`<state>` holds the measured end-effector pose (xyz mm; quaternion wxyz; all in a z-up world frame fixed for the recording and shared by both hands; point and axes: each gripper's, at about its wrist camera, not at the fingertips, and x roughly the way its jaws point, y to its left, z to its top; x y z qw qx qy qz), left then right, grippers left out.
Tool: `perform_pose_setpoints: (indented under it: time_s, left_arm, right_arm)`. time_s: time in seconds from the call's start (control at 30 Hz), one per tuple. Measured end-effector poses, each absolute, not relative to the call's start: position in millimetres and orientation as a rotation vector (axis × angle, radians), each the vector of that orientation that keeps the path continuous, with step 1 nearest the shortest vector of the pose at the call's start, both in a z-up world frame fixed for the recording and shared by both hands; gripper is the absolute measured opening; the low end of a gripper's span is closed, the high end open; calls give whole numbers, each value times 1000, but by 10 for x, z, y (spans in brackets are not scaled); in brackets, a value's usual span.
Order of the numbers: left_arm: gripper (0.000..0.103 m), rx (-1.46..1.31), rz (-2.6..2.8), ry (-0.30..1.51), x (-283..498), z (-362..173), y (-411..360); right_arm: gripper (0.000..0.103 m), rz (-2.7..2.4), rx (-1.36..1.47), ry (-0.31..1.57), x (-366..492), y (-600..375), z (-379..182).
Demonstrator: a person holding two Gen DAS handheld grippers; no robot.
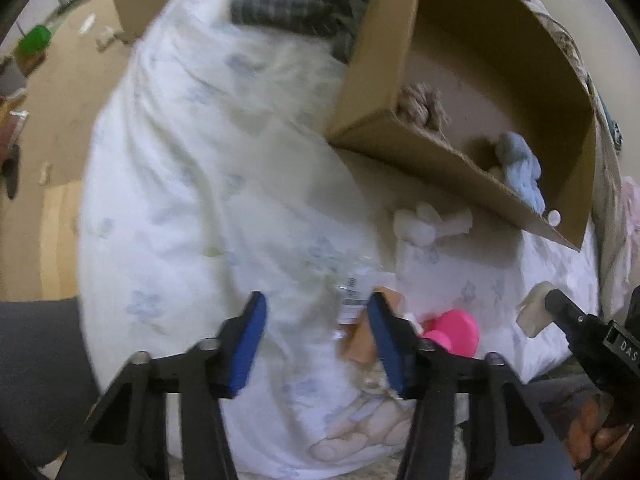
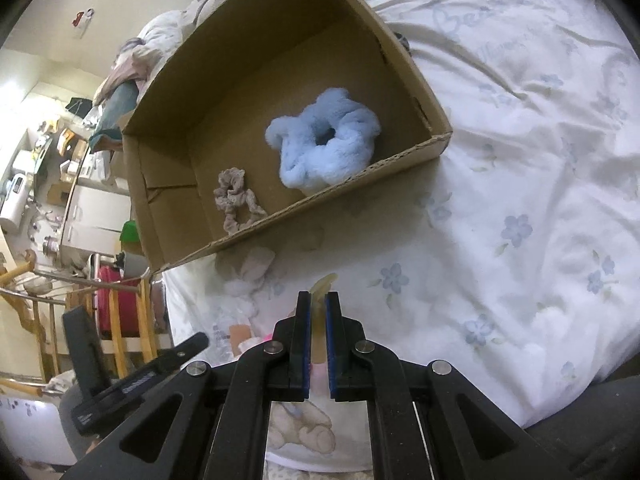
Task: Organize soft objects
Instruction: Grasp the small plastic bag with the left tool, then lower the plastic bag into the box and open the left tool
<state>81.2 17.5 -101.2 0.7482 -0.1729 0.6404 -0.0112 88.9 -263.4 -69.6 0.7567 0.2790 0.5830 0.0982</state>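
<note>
An open cardboard box (image 1: pixel 376 72) (image 2: pixel 240 60) lies on a white flowered bedsheet (image 1: pixel 192 168) (image 2: pixel 520 200). Inside are a fluffy light-blue scrunchie (image 1: pixel 520 168) (image 2: pixel 324 144) and a small beige scrunchie (image 1: pixel 420 108) (image 2: pixel 236 200). My right gripper (image 2: pixel 318 294) (image 1: pixel 554 302) is shut on a thin cream soft piece (image 2: pixel 322 282) (image 1: pixel 532 314), lifted above the sheet. My left gripper (image 1: pixel 316 298) (image 2: pixel 196 344) points down at the sheet with its jaws apart. A clear labelled packet (image 1: pixel 352 304) lies between them by the right pad. An orange-brown item (image 1: pixel 360 344) and a pink object (image 1: pixel 456 328) lie beside it.
White fluffy pieces (image 1: pixel 432 220) (image 2: pixel 256 264) lie on the sheet just outside the box's near wall. A dark plaid cloth (image 1: pixel 288 12) lies at the far end of the bed. Beyond the bed edge are a wooden floor with a green item (image 1: pixel 34 40), a wooden chair (image 2: pixel 120 320) and cluttered shelves (image 2: pixel 40 152).
</note>
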Motion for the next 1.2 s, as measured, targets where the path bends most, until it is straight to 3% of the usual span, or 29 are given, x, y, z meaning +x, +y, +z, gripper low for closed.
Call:
perform_pose_setpoints:
  time_s: [0.2, 0.87, 1.2]
  left_arm:
    - [4, -428, -55, 1459, 850, -1185, 108]
    - [2, -289, 48, 1270, 446, -255, 333]
    - [2, -205, -9, 1134, 690, 427, 204]
  right_arm:
    - [8, 235, 616, 1266, 874, -2629, -668]
    - [8, 284, 576, 1227, 822, -2524, -433]
    - [8, 331, 555, 1110, 933, -2551, 116]
